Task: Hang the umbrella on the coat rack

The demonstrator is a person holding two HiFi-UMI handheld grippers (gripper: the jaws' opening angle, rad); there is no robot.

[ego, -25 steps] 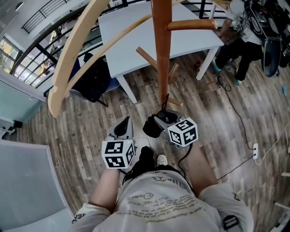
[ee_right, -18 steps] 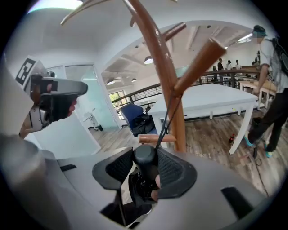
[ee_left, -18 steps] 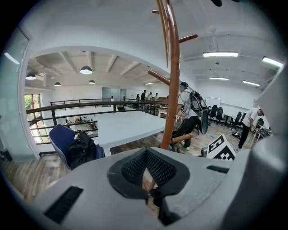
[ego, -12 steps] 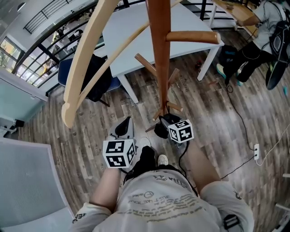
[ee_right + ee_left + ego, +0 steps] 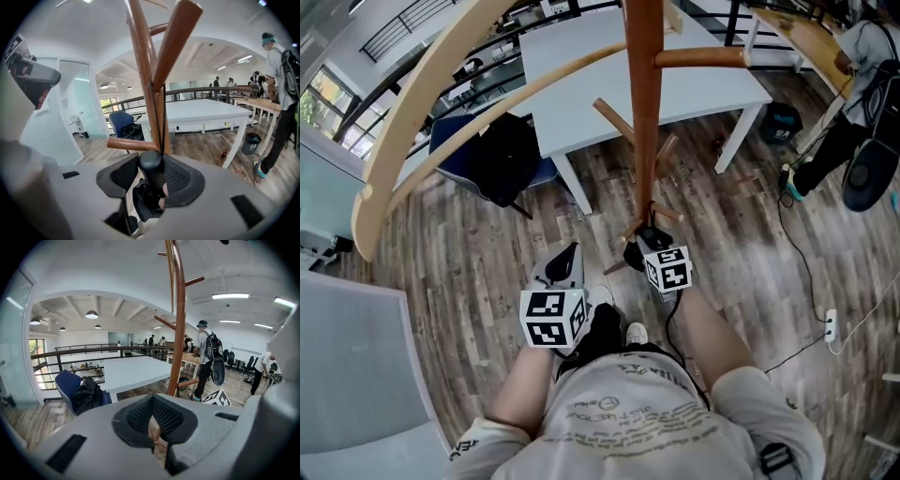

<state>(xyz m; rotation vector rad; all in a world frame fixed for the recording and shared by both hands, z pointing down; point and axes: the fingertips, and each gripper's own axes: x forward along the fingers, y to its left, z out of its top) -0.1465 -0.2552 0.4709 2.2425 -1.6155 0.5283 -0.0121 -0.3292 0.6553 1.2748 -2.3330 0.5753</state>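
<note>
You're in an open-plan office. What shows it: big white table (image 5: 619, 75) on the far side, blue chair (image 5: 448, 141) w/ a black bag (image 5: 502, 159) far left, more desks & swivel chairs (image 5: 228, 358) far right. A black railing (image 5: 93, 351) runs behind the table, and there's a glass partition (image 5: 77, 101) on the left. Strip lights (image 5: 229, 296) + round lamps (image 5: 92, 314) overhead. Wood-look floor (image 5: 487, 253) w/ a power strip (image 5: 830, 321) & cables at right. Coat rack (image 5: 645, 122) stands near the table, and a person (image 5: 206, 352) w/ a backpack is beyond it.
</note>
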